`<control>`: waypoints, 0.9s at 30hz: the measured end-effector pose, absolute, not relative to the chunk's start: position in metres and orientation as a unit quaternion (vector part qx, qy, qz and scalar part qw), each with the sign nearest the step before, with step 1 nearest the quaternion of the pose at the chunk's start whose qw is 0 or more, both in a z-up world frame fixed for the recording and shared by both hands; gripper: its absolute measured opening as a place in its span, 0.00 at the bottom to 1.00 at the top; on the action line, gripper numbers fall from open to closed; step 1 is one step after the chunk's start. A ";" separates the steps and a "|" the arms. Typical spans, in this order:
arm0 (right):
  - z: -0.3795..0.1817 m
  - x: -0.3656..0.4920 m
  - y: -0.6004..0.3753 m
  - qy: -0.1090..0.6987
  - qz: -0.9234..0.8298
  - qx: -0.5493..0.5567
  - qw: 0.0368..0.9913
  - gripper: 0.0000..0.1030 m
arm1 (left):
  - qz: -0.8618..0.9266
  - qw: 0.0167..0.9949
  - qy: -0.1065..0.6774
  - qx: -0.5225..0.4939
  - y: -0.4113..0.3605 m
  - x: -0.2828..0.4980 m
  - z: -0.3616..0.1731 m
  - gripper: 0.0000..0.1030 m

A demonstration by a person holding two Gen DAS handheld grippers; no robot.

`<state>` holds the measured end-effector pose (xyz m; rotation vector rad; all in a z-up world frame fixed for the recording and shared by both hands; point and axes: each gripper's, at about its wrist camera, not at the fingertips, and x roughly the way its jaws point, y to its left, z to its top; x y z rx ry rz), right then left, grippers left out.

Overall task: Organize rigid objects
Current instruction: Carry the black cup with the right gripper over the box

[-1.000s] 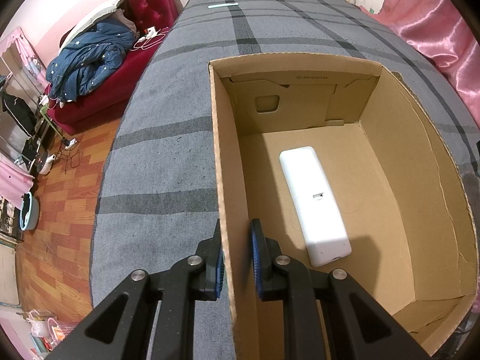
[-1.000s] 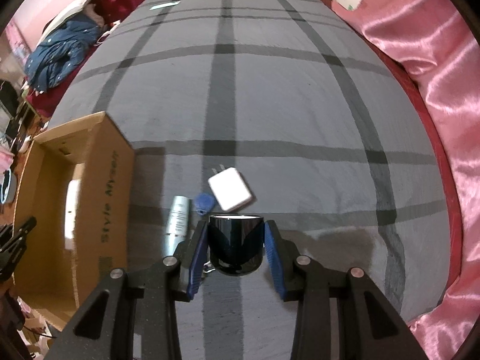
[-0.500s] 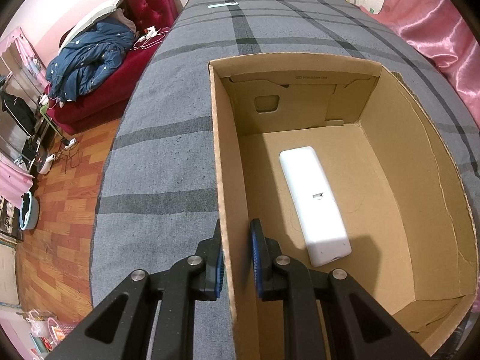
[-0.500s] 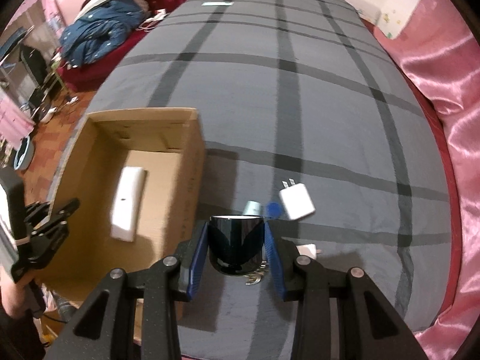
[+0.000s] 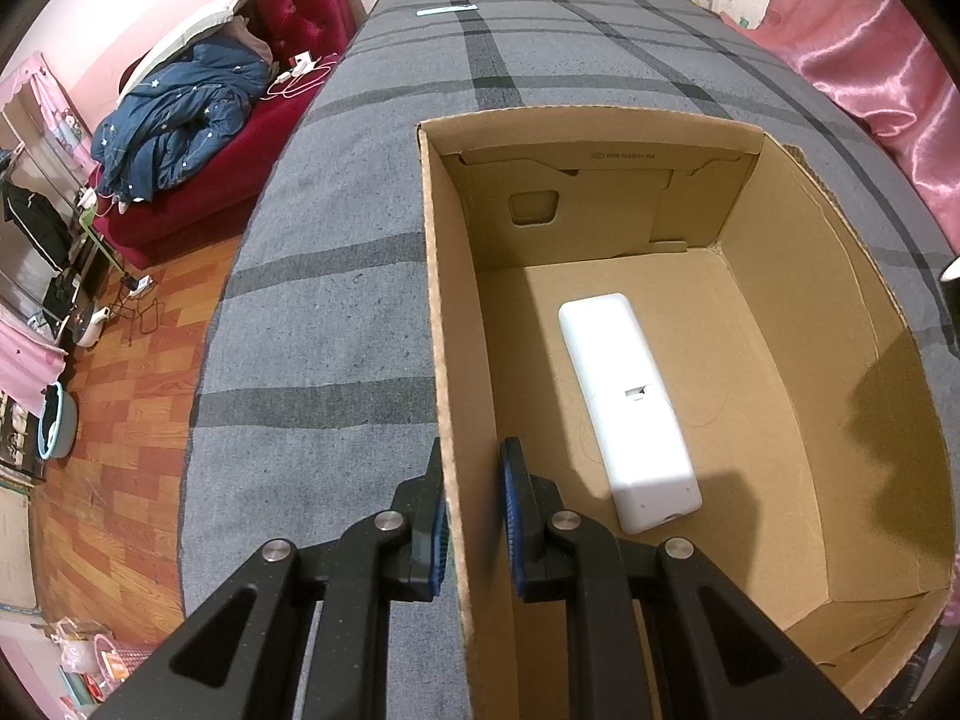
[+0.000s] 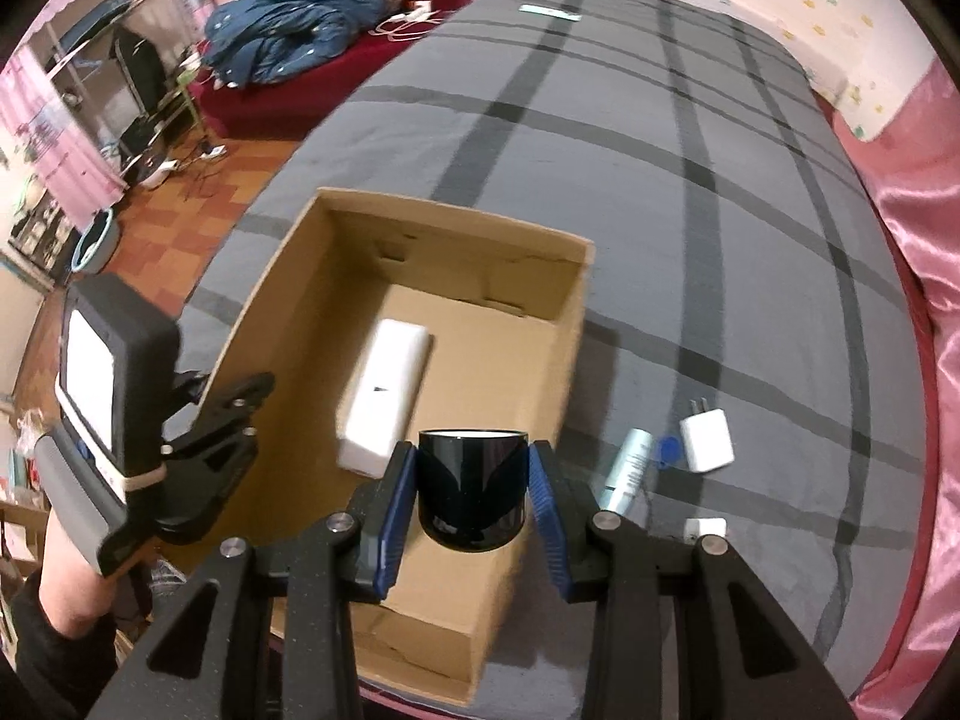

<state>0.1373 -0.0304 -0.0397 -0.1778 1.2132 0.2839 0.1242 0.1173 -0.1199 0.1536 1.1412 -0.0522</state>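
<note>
Grey plaid bedding (image 5: 336, 312) covers the wide bed on which everything rests, with a pink satin quilt (image 6: 924, 312) bunched along its right edge and a red sofa (image 5: 240, 138) piled with a blue jacket (image 5: 180, 114) standing off to the left above an orange-brown floor. An open cardboard box (image 5: 798, 276) sits on the bedding near the bed's left edge, and a long white rectangular device (image 5: 627, 411) lies flat on its floor, nearer the left wall than the right. The left gripper (image 5: 471, 516) straddles the box's left wall, one blue-padded finger outside and one inside, pinching the cardboard between them. The right gripper (image 6: 473, 495) holds a glossy black cup (image 6: 471, 489) upright between its blue pads, suspended above the near right part of the box's opening, clear of the white device. On the bedding just right of the box lie a pale cylindrical tube (image 6: 624, 471), a blue tag (image 6: 667, 451) just beside it, a white plug adapter (image 6: 708, 441) with its prongs pointing away, and a smaller white block (image 6: 707, 529) close to the right gripper's finger.
</note>
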 end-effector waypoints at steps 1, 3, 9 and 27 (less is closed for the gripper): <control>-0.041 0.137 -0.026 0.568 0.135 -0.084 0.807 0.39 | -0.025 0.838 0.540 0.072 0.117 0.124 -0.120 0.16; -0.046 0.137 -0.016 0.570 0.141 -0.088 0.804 0.39 | -0.025 0.839 0.539 0.072 0.117 0.124 -0.120 0.16; -0.058 0.138 0.003 0.576 0.148 -0.095 0.798 0.39 | -0.025 0.839 0.539 0.071 0.118 0.124 -0.119 0.16; -0.125 0.157 0.023 0.618 0.128 -0.079 0.772 0.39 | -0.025 0.839 0.539 0.071 0.118 0.123 -0.118 0.16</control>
